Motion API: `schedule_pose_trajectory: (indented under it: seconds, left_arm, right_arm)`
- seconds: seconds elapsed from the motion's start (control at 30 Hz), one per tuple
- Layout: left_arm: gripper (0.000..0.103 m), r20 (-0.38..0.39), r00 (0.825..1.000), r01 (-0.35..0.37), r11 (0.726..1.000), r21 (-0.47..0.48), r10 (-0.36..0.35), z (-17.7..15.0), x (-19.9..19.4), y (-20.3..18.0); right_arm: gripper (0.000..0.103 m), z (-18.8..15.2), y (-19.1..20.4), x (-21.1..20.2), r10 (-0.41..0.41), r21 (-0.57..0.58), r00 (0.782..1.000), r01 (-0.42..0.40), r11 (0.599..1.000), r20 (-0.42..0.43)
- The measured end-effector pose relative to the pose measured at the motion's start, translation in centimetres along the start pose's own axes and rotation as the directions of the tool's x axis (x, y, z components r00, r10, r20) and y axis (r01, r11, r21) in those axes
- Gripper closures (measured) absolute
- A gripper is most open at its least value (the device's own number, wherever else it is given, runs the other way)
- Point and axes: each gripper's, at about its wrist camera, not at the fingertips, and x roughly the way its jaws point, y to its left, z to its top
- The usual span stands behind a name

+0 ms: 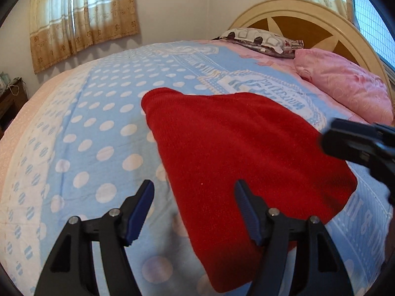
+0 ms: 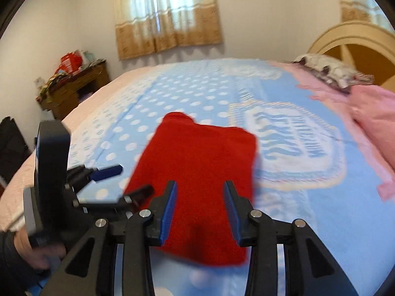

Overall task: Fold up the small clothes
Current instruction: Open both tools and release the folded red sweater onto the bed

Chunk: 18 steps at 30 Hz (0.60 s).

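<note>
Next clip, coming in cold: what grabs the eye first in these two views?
The red garment, folded into a compact block, lies in the middle of the blue polka-dot bedspread and dominates both views. Both grippers stand just short of its near edge with jaws open and nothing held: the left gripper at its left side, the right gripper straight over it. Behind, pink pillows sit by the round headboard.

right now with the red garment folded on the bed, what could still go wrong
1. The left gripper has one of its fingers over the red garment; moving away could snag the soft knit and undo the fold.
2. The right gripper hangs open above it; dipping could drag the top layer across the blue blanket.
</note>
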Motion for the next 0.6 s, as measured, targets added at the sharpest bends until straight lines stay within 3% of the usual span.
schedule_pose_trajectory:
  seconds: [0.23,0.47,0.6]
  left_arm:
    - [0.026,-0.002,1.000,0.024,0.999,-0.023,-0.024,-0.7,0.6,0.4]
    - [0.025,0.016,1.000,0.021,0.999,-0.033,-0.021,-1.3,0.4,0.3]
    - [0.025,0.014,0.999,0.031,0.998,-0.051,-0.030,-1.5,0.4,0.7]
  right_arm:
    - [0.063,-0.6,-1.5,6.5,-0.046,0.023,0.986,0.051,0.998,-0.163]
    - [0.063,-0.8,-1.3,5.9,-0.090,-0.004,0.986,0.090,0.996,-0.143]
    - [0.063,0.5,0.3,5.8,-0.073,-0.033,0.991,0.070,0.997,-0.115]
